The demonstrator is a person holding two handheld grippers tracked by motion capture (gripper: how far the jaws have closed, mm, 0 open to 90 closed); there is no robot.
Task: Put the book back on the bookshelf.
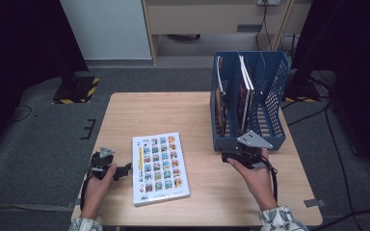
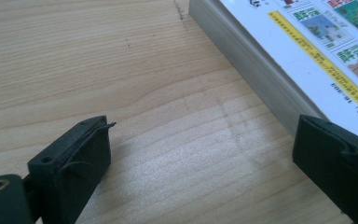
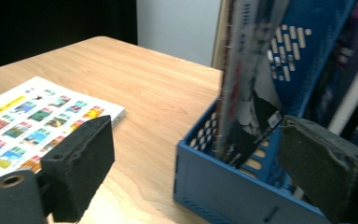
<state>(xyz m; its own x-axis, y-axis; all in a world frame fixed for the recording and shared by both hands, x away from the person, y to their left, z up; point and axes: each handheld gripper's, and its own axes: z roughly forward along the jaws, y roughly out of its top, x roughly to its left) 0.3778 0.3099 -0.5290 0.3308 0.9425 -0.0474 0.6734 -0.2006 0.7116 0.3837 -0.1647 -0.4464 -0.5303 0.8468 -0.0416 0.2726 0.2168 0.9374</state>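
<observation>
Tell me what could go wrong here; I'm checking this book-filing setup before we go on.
1. The left tongs are open beside the flat book, one jaw over its cover; closing there could skid it across the table instead of gripping it.
2. The right tongs are open at the blue file rack; a nudge might shift it or disturb the leaning books inside.

Book point(image 1: 160, 167) flat on table point(image 1: 139, 108), left of file rack point(image 1: 270, 96) with upright books point(image 1: 244, 91)
</observation>
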